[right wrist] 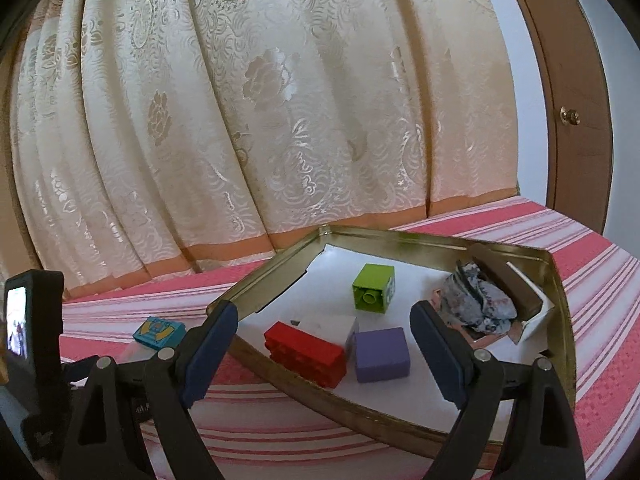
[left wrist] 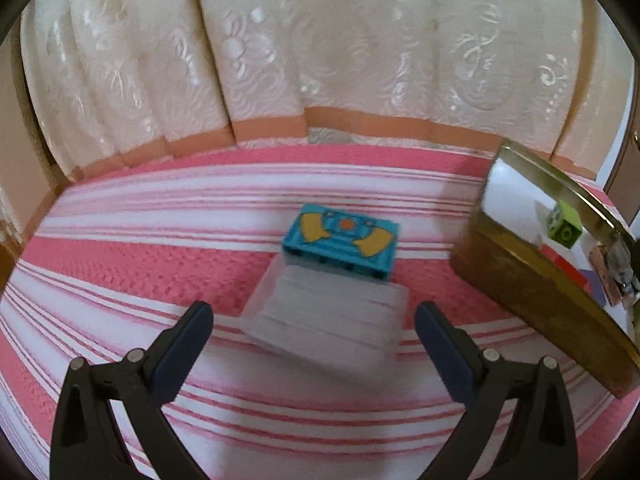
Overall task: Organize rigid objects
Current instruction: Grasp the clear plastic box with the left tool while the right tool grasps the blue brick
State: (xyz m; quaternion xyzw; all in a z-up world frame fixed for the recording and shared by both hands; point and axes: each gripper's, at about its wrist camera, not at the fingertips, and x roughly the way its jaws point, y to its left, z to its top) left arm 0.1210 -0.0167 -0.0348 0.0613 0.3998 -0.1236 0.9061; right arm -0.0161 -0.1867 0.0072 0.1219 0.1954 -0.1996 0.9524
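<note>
The left claw [left wrist: 314, 316] stands spread wide, its dark blue pads [left wrist: 188, 344] apart and touching nothing. Just beyond its tips, on the pink and white striped cloth [left wrist: 120, 248] covering the bench, lies a clear plastic piece [left wrist: 328, 320], blurred and hard to make out. A turquoise block [left wrist: 342, 238] with yellow and orange printed shapes sits against the far side of it; the print carries no readable writing. Both rest near the middle of the bench, well short of the far edge where a cream patterned curtain [left wrist: 280, 40] hangs.

To the right, toward the right edge of the bench, stands a shallow gold-coloured tin tray [right wrist: 400, 416]. The right claw [right wrist: 324, 330] hovers at its near rim, also spread wide and holding nothing. Inside the tray, left to right, lie a red studded block [right wrist: 306, 352], a purple block [right wrist: 382, 354], a green block [right wrist: 374, 288] farther back with a white patterned side too small to read, and a crumpled grey cloth [right wrist: 478, 302] by the right wall. Behind the cloth a brown object [right wrist: 504, 280] and a white piece [right wrist: 538, 320] are partly hidden. In the right wrist view, at the far left, part of the other handheld device shows, with a small lit screen [right wrist: 16, 322] whose contents are too small to tell. A wooden door [right wrist: 568, 100] with a knob stands at the far right.
</note>
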